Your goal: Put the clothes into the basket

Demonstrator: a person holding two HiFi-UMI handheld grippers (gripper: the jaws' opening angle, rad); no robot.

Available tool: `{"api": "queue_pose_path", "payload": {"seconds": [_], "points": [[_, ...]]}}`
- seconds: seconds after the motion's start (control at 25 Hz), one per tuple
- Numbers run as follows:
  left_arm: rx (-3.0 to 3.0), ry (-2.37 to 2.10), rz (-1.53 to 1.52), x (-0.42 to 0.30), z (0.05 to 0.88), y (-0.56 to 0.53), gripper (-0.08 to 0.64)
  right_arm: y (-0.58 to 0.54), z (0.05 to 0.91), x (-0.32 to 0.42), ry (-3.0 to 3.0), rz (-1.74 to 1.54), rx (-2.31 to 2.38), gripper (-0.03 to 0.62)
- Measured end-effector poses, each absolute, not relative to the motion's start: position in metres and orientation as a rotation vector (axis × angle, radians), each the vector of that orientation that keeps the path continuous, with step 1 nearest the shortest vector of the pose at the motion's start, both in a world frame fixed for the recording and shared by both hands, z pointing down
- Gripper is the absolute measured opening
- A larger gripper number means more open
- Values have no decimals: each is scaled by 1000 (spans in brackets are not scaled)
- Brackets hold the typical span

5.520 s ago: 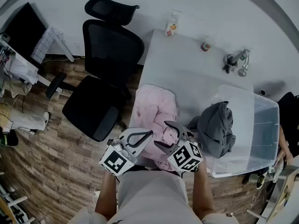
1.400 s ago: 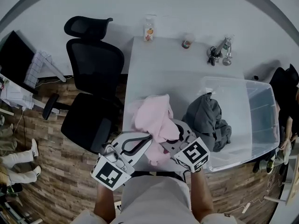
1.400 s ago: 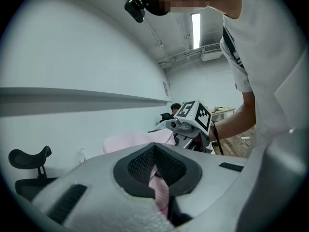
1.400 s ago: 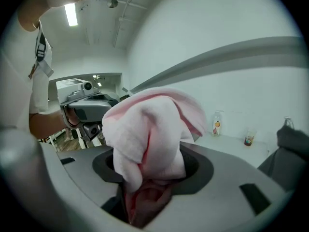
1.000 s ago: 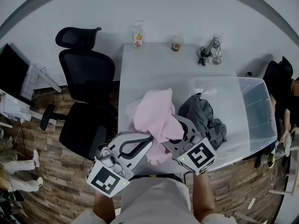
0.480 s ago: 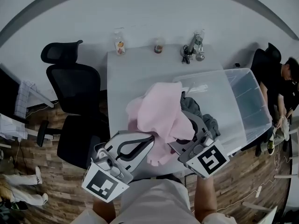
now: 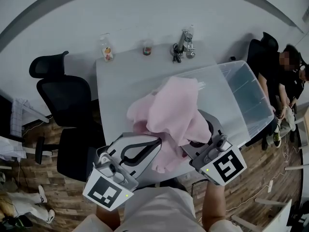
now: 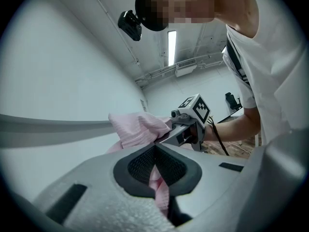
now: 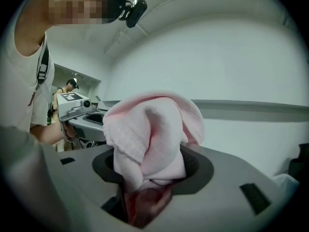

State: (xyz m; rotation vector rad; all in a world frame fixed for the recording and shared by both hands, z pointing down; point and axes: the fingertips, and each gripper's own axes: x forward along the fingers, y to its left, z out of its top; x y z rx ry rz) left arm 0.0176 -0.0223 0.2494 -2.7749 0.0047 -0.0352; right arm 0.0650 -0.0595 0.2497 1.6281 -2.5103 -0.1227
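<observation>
A pink garment (image 7: pixel 171 112) hangs bunched in the air over the white table (image 7: pixel 118 81), held up by both grippers. My left gripper (image 7: pixel 147 141) is shut on its left lower fold; in the left gripper view a strip of pink cloth (image 8: pixel 159 187) runs between the closed jaws. My right gripper (image 7: pixel 205 127) is shut on a thick wad of the pink garment (image 9: pixel 149 129), which bulges out of the jaws. The clear plastic basket (image 7: pixel 244 93) stands at the table's right end, partly behind the garment. The grey garment is hidden.
A black office chair (image 7: pixel 60 88) stands left of the table. At the table's far edge are a bottle (image 7: pixel 107 52), a small cup (image 7: pixel 147 46) and a metal clutter of keys (image 7: pixel 182 45). A person (image 7: pixel 285 76) sits beyond the basket at right.
Both grippers have risen with the pink garment and carried it right, toward the basket. It now covers the grey garment that showed at the basket's rim before.
</observation>
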Motion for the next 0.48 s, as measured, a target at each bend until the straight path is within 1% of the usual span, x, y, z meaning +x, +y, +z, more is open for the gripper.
{"api": "queue_pose_path", "payload": {"seconds": [0.48], "points": [[-2753,-103,28,71,232,-9,1,-36,236,138,-2360,-144,1805,232]]}}
